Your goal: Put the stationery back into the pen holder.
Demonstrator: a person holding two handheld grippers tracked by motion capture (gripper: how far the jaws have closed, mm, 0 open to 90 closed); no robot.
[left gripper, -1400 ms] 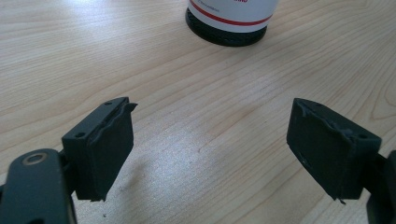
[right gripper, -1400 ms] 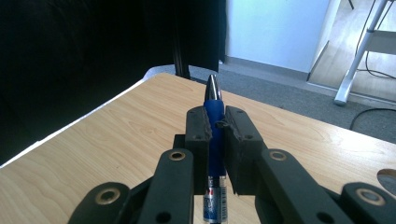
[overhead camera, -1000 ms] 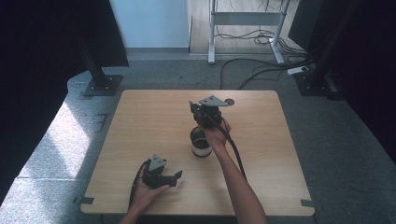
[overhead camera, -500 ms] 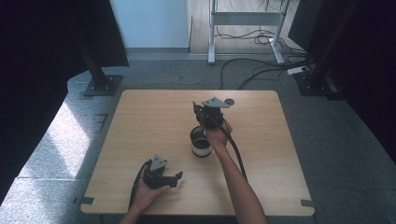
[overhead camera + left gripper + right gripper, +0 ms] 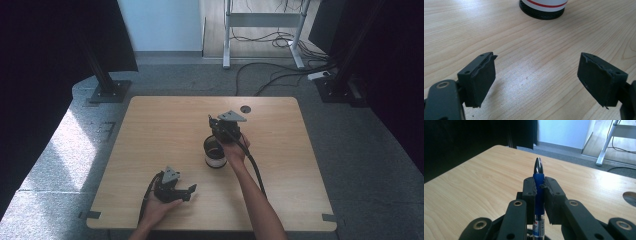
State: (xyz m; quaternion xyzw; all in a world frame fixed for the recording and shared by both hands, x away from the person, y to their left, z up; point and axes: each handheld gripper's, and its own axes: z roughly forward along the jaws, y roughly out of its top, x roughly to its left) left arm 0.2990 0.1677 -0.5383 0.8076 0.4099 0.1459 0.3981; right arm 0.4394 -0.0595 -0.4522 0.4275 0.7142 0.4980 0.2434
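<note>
The right hand-held gripper (image 5: 539,188) is clamped on a blue pen (image 5: 538,182) — light, stiff, slick-barrelled, best pinched mid-barrel — just above the cup (image 5: 215,152) at desk (image 5: 165,130) centre. At seven o'clock, the left hand-held gripper (image 5: 536,80) rests open, empty.

One wooden table (image 5: 165,125) – on it one pen holder (image 5: 215,154), one blue pen (image 5: 538,182), two grippers.

Glossy blue plastic pen (image 5: 538,192), matt wood-grain table (image 5: 165,130)
</note>
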